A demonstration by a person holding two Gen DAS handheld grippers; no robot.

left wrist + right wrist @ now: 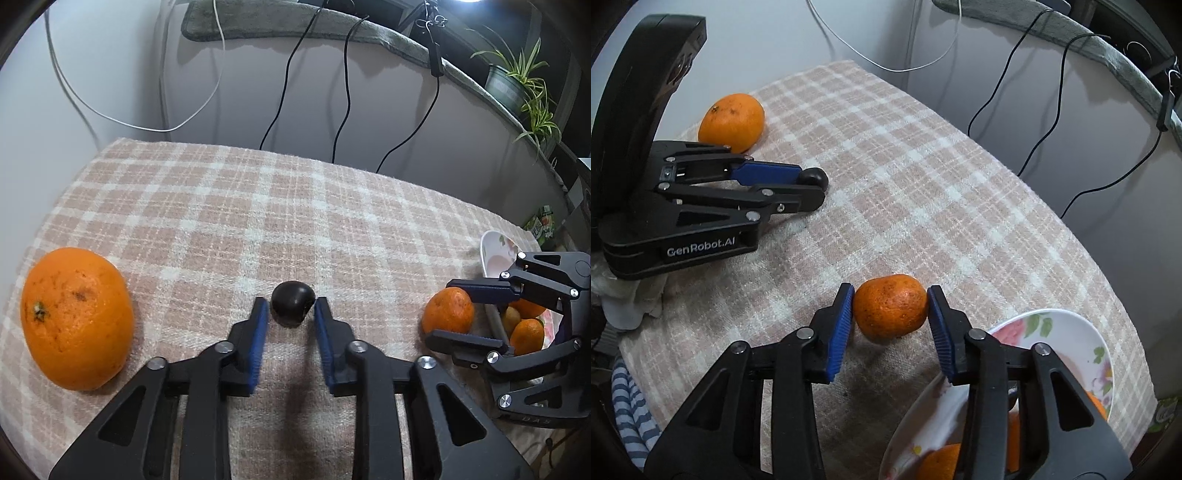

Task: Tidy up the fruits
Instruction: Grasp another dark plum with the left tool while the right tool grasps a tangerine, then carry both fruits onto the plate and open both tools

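Note:
A small dark round fruit [293,302] rests on the checked tablecloth [258,206], and the blue pads of my left gripper [290,304] are shut on its two sides. The right wrist view shows that gripper [812,184] with the dark fruit [812,177] at its tips. My right gripper [891,291] is shut on a mandarin [890,306] that sits on the cloth beside a floral plate [1067,325]. A large orange [75,317] lies to the left of the dark fruit. The plate [493,251] holds several small fruits [528,334], partly hidden by the right gripper.
Black and white cables [280,92] hang down the wall behind the table. A potted plant [513,81] stands on a ledge at the back right. Striped fabric [631,413] lies at the table's near left edge. The cloth's far edge drops off close behind the fruit.

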